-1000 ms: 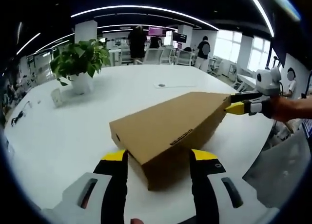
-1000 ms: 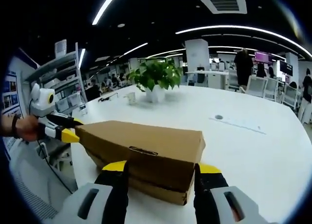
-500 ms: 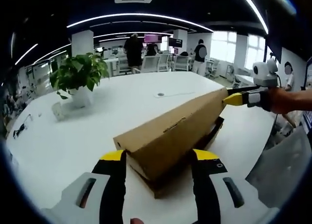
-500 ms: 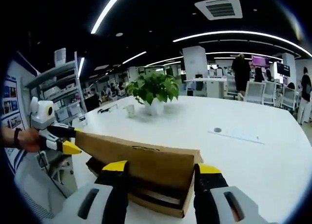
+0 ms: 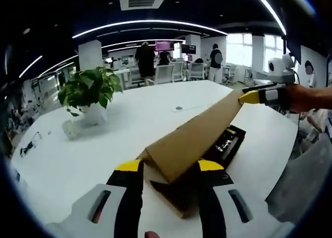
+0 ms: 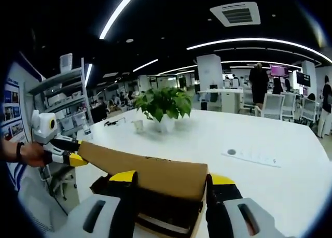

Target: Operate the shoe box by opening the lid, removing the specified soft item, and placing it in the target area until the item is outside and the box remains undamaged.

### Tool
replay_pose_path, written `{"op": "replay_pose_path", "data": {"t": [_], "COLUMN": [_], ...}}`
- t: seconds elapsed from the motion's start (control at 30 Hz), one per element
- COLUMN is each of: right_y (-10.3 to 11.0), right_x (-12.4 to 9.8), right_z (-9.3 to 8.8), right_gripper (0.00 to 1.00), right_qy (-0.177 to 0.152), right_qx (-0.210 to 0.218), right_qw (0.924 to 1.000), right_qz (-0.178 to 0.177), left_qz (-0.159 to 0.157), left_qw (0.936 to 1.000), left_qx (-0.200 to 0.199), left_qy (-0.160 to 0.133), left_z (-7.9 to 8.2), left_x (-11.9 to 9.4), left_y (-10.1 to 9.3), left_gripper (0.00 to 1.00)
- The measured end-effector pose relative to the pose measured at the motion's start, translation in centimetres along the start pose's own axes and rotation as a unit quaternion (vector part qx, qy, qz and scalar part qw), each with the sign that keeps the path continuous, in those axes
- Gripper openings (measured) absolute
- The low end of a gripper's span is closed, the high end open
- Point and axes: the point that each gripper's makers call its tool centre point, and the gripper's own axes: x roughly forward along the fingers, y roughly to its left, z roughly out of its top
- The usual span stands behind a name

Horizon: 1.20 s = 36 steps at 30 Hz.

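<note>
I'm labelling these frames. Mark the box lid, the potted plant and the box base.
box lid [image 5: 194,137]: left gripper view, its raised brown top panel.
potted plant [image 5: 89,87]: left gripper view, its leaves.
box base [image 5: 228,142]: left gripper view, its dark open inside.

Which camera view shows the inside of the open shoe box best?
The left gripper view: under the raised lid, the dark interior of the shoe box shows along one long side, with contents I cannot identify. The right gripper view gives just a dark gap under the lid at one end.
</note>
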Motion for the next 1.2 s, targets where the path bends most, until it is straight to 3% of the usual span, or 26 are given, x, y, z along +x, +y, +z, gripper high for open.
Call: {"op": "replay_pose_path", "data": {"t": [0.47,0.57,0.67,0.9,0.97,1.0,1.03,1.2], "right_y": [0.1,0.0,0.5,-1.1,-2.0,-3.2,-3.5,-4.5], "right_x": [0.6,1.0,1.3,1.9,2.1,2.1,2.3,3.1], "right_z": [1.9,1.6,1.6,2.2,2.4,2.7,2.6,2.5], "right_gripper": [0.55,0.56,0.59,0.45,0.36,0.3,0.23,0.08], "right_qy": [-0.022,-0.002,-0.002,-0.007,-0.005,-0.008,-0.004,-0.004], "right_qx": [-0.027,-0.102,-0.106,-0.11,-0.119,-0.123,-0.123,-0.108], "right_qw": [0.9988,0.9944,0.9937,0.9937,0.9929,0.9919,0.9919,0.993], "right_qz": [0.035,0.028,0.037,0.022,0.003,-0.028,-0.032,-0.048], "left_qz": [0.089,0.108,0.1,0.105,0.104,0.104,0.104,0.1], "left_qw": [0.9958,0.9939,0.9947,0.9942,0.9943,0.9943,0.9943,0.9948], "left_qx": [-0.002,-0.003,-0.012,-0.016,-0.016,-0.016,-0.016,-0.01], "left_qy": [-0.02,-0.022,-0.019,-0.017,-0.016,-0.016,-0.016,-0.014], "left_z": [1.9,2.2,2.3,2.6,2.7,2.7,2.8,3.0], "left_x": [0.6,0.3,0.7,1.0,1.2,1.2,1.2,1.6], "left_y": [2.7,3.7,3.7,4.1,4.3,4.4,4.5,5.0], "left_gripper": [0.16,0.07,0.06,0.06,0.06,0.06,0.06,0.06]}}
